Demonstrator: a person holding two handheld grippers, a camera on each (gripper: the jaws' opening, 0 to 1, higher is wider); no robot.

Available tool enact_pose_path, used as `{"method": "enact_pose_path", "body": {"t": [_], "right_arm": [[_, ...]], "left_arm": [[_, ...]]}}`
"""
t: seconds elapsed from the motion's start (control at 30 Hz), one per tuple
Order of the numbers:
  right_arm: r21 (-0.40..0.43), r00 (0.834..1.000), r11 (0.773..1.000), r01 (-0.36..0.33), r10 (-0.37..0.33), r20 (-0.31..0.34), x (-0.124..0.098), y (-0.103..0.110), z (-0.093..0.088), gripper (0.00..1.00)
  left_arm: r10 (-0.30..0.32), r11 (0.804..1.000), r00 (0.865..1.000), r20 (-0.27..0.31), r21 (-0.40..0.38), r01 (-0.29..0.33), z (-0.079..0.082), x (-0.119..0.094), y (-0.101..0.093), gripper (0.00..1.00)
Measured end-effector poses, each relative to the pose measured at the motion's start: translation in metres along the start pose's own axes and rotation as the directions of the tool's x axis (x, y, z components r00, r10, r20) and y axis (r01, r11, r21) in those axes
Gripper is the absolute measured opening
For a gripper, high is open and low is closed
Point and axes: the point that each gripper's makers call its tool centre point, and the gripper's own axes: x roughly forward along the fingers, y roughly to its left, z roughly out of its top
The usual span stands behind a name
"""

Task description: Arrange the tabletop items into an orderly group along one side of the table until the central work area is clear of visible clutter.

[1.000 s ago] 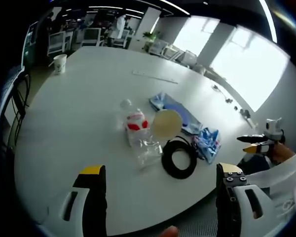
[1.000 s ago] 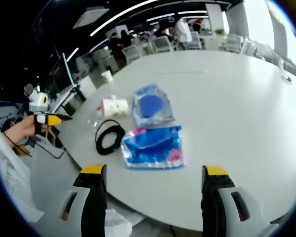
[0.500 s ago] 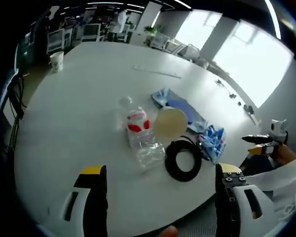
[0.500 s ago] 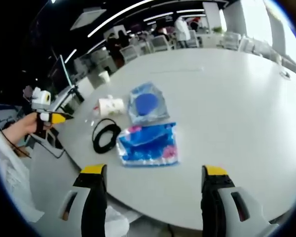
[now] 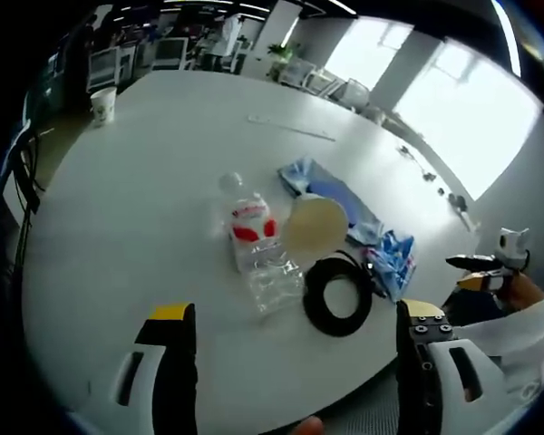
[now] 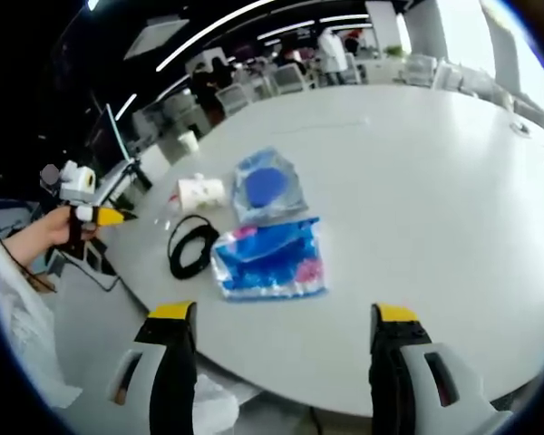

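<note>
On the desk (image 5: 118,227), in the left gripper view, the bottle (image 5: 257,246) lies on its side near the middle. Just right of it stands the round lid (image 5: 315,227), and the cable coil (image 5: 336,295) lies in front of the lid. Behind the lid lies a flat pouch (image 5: 322,188); right of the coil lies a second pouch (image 5: 392,263). A paper cup (image 5: 102,105) stands far behind, at the left edge.

White table (image 5: 136,181), bottle (image 5: 254,240), cable coil (image 5: 337,296), blue packets (image 6: 270,258), cup (image 5: 102,104)
</note>
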Motion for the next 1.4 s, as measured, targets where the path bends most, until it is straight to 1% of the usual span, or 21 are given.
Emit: {"method": "enact_pose_path", "body": {"t": [0.37, 0.5, 0.67, 0.87, 1.0, 1.07, 1.3, 1.4], "right_arm": [[0.003, 1.000, 1.000, 0.001, -0.001, -0.005, -0.001, 0.000, -0.002, 0.76], [0.009, 1.000, 1.000, -0.001, 0.001, 0.001, -0.001, 0.000, -0.001, 0.76], [0.010, 1.000, 1.000, -0.002, 0.002, -0.003, -0.001, 0.000, -0.003, 0.76], [0.010, 1.000, 1.000, -0.003, 0.003, -0.008, 0.000, 0.000, -0.003, 0.76], [0.008, 1.000, 1.000, -0.005, 0.005, -0.012, 0.002, 0.000, -0.002, 0.76], [0.008, 1.000, 1.000, -0.007, 0.007, -0.012, 0.002, 0.000, -0.002, 0.76], [0.011, 1.000, 1.000, -0.007, 0.007, -0.015, 0.002, 0.000, -0.003, 0.76], [0.014, 1.000, 1.000, -0.002, 0.002, -0.015, 0.001, -0.002, -0.005, 0.76]], "left_arm": [[0.003, 1.000, 1.000, -0.010, -0.022, -0.003, 0.000, 0.006, 0.004, 0.89], [0.011, 0.999, 1.000, -0.028, -0.032, -0.012, -0.002, 0.012, 0.006, 0.90], [0.005, 1.000, 0.999, -0.050, -0.028, -0.006, -0.004, 0.017, 0.004, 0.90], [0.006, 0.999, 0.999, -0.049, -0.043, -0.008, -0.002, 0.019, 0.006, 0.90], [0.022, 0.999, 0.999, -0.038, -0.036, -0.023, 0.002, 0.021, 0.007, 0.89], [0.013, 0.999, 0.999, -0.037, -0.049, -0.015, 0.003, 0.023, 0.006, 0.89], [0.013, 0.998, 0.999, -0.044, -0.063, -0.016, 0.003, 0.028, 0.003, 0.89], [0.020, 0.998, 0.999, -0.047, -0.067, -0.023, 0.003, 0.030, 0.005, 0.88]]}}
